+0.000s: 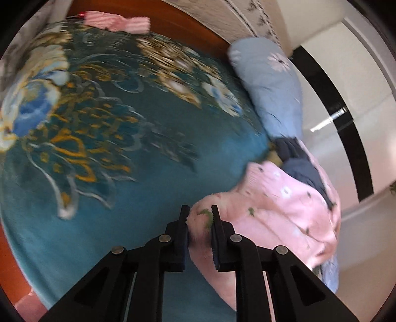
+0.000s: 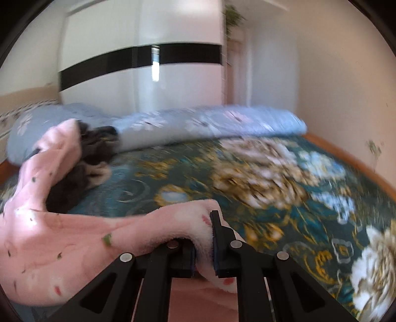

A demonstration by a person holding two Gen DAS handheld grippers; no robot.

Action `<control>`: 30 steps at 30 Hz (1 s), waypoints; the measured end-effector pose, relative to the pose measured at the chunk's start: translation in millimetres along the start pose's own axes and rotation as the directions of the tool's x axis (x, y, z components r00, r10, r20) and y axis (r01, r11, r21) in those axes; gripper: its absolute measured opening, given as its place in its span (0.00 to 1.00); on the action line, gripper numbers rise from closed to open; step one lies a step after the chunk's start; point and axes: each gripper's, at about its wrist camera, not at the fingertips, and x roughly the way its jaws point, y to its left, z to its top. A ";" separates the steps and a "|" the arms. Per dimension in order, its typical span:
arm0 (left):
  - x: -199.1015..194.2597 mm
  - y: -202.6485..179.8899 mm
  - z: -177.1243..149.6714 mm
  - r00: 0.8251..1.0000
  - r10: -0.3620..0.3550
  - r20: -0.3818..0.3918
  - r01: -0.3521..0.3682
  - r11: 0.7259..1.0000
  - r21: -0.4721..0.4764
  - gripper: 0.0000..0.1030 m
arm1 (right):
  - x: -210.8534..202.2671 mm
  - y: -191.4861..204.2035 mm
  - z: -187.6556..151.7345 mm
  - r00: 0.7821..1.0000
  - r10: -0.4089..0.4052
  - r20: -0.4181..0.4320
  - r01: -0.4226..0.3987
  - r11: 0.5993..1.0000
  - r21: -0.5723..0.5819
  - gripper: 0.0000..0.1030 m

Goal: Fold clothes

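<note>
- Left gripper (image 1: 200,213): jaws nearly closed, clamped on an edge of the pink fleece garment (image 1: 284,208); fabric pinched between both pads.
- Right gripper (image 2: 206,224): jaws nearly closed, another edge of the same pink fleece garment (image 2: 74,223) bunched between the pads; left finger mostly buried under the cloth.
- Garment: pink with small green and white flecks, stretched between the two grippers, lifted partly off the bed; far end draped near the pile of dark clothes (image 2: 96,146).
- Dark clothes (image 1: 297,158): touching the pink garment, lying just beside the light blue rolled quilt (image 1: 269,86).
- Quilt (image 2: 198,121): light blue, white flower print, lying along the far edge of the bed.
- Bedspread (image 1: 128,138): teal with gold and white flower pattern, covering the bed under everything.
- Pink striped cloth (image 1: 116,21): well apart from the grippers, at the far edge of the bedspread.
- Wardrobe (image 2: 141,57): white with a black band, behind the quilt.
- Both views motion-blurred; fine detail of the bedspread (image 2: 272,185) unreadable.
</note>
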 end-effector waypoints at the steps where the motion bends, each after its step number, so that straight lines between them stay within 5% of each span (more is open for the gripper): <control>1: 2.6 5.5 3.1 1.000 0.012 0.002 -0.012 1.000 0.001 0.15 | -3.9 10.3 -0.2 1.000 0.013 0.008 -0.013 0.999 -0.032 0.12; 9: 20.8 22.2 1.2 0.997 -0.023 -0.080 0.023 1.000 0.008 0.15 | -8.6 42.4 -5.0 0.965 0.202 -0.169 -0.215 0.975 -0.063 0.14; 13: 16.2 27.4 0.8 0.994 -0.054 -0.093 0.054 0.999 -0.006 0.16 | -23.7 25.1 8.1 0.935 0.269 -0.232 -0.282 0.959 -0.022 0.37; 15: 14.8 25.7 -2.0 0.995 -0.050 -0.088 0.050 0.999 -0.001 0.16 | -30.4 9.6 12.3 0.937 0.247 -0.246 -0.257 0.966 -0.007 0.47; 23: 9.1 19.6 -4.4 0.996 -0.060 -0.070 0.063 0.997 0.033 0.16 | -47.1 -76.6 7.1 0.944 0.151 -0.292 -0.106 0.981 0.164 0.52; 25: 8.3 21.6 -4.4 0.995 -0.065 -0.075 0.067 0.997 0.026 0.16 | -36.0 -97.5 -6.0 0.924 0.133 -0.358 -0.039 0.965 0.259 0.52; 30: 6.3 25.9 -6.7 0.993 -0.083 -0.080 0.084 0.996 0.015 0.17 | -15.1 -107.5 -43.0 0.859 0.243 -0.450 -0.046 0.913 0.406 0.52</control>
